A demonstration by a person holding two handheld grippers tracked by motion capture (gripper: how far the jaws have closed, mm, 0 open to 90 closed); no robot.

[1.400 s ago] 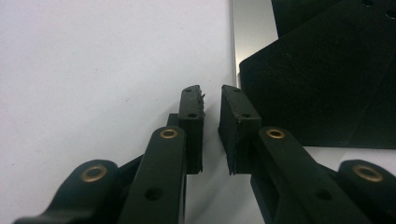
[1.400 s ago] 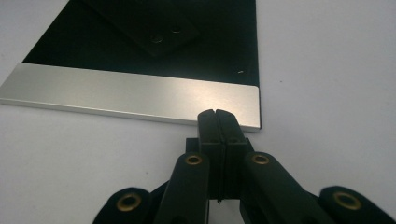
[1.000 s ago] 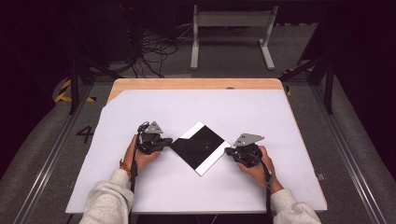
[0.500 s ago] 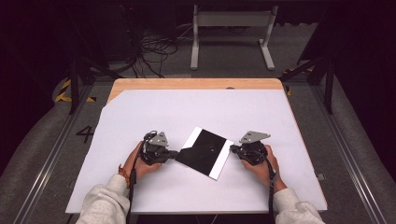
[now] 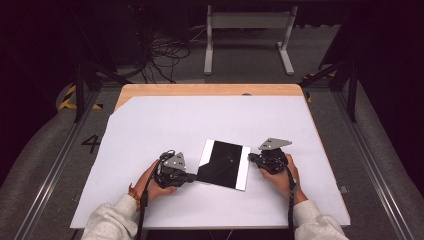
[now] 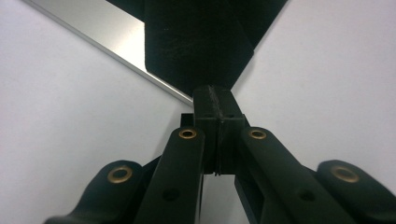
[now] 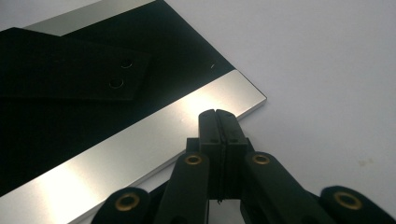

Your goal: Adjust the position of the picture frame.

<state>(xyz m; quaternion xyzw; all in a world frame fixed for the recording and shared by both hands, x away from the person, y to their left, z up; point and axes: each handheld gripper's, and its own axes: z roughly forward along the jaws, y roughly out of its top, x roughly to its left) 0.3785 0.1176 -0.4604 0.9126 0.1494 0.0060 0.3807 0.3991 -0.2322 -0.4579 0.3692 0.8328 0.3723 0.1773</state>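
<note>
Now | black plate point(image 5: 223, 164) with 2 silvery edge strips lies flat on white sheet point(image 5: 150, 125), between grippers | left gripper point(image 5: 192, 176) jaws pressed together, at its near-left corner | right gripper point(image 5: 251, 157) jaws pressed together, tips over right strip | likely stiff, thin, slick; push at corners, edges.

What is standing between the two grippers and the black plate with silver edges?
Nothing visible. The shut left gripper meets the plate at its near-left corner, and the shut right gripper reaches its right silver edge.
</note>
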